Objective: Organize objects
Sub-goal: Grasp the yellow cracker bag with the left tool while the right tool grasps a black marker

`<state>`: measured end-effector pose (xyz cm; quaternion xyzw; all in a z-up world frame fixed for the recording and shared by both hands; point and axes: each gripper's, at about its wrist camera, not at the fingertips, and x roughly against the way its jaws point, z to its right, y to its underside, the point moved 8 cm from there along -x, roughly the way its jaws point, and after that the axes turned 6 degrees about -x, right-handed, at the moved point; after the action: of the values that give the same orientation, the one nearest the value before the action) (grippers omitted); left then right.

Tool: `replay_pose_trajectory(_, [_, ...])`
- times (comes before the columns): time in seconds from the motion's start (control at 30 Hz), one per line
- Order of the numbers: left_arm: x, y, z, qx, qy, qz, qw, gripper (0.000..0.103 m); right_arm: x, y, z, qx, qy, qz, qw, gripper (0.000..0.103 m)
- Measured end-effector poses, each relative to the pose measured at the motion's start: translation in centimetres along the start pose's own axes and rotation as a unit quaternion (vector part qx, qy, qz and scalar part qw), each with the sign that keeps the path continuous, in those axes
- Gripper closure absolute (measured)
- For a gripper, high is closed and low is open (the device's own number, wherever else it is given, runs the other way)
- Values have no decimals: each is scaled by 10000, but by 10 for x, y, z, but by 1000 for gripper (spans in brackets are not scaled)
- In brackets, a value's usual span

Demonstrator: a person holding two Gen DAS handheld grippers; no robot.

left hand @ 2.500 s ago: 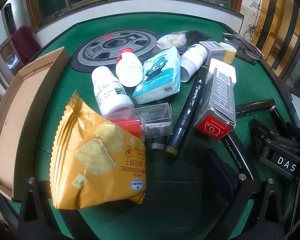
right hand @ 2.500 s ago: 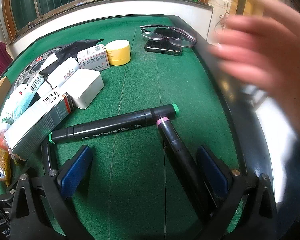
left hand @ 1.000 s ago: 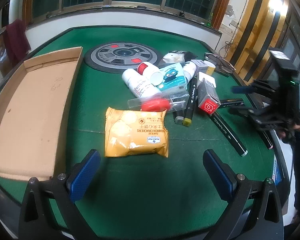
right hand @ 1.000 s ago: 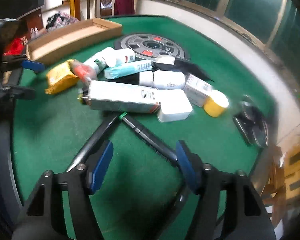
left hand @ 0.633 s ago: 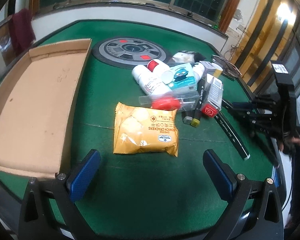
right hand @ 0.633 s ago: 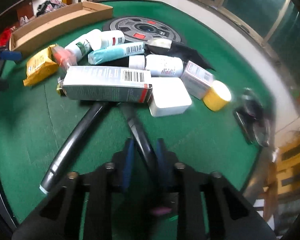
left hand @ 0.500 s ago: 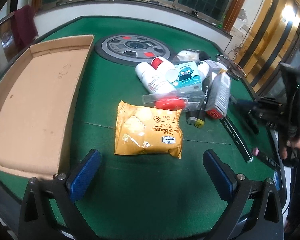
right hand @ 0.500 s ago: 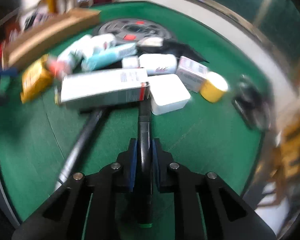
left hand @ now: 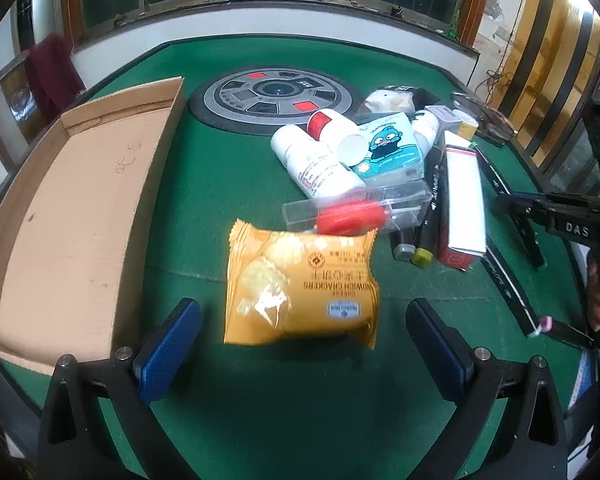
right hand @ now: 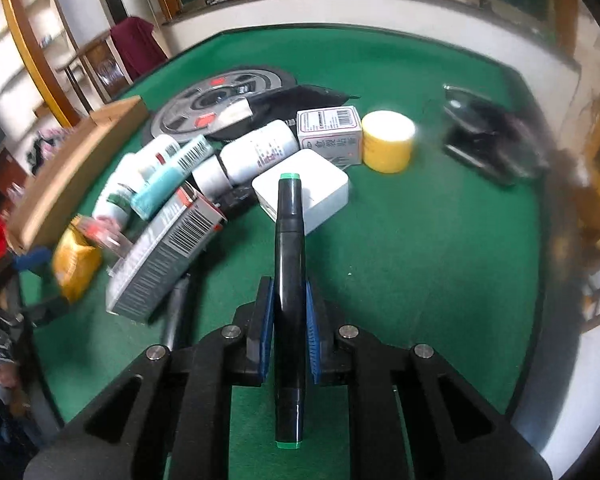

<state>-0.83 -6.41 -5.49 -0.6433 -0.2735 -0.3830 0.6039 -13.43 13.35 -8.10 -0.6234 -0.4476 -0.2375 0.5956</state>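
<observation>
Right tongs (right hand: 287,332) clamped on black marker (right hand: 287,264); left tongs (left hand: 300,344) agape, empty. Risk: marker pivoting out mid-carry, gripped off-centre.

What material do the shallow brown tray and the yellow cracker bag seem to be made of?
Brown tray: most likely corrugated cardboard, matte, with folded corner flaps and raw cut edges. Cracker bag: probably thin plastic film, slightly glossy, with crimped, serrated end seals and printed crackers.
</observation>
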Motion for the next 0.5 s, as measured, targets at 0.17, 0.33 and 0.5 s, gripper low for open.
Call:
replay_pose_trajectory(0.17, [-12, -4, 0, -154, -471, -82, 9987, 16, 0, 6, -2, 39, 181, 22, 9998, 91])
replay_pose_trajectory(0.33, [-11, -5, 5, -251, -459, 12, 9986, 40, 2, 10, -1, 81, 250, 83, 9996, 90])
replay_pose_trajectory(0.5, [-12, -4, 5, -209, -445, -11, 9988, 40, 4, 19, -6, 308, 291, 73, 9991, 77])
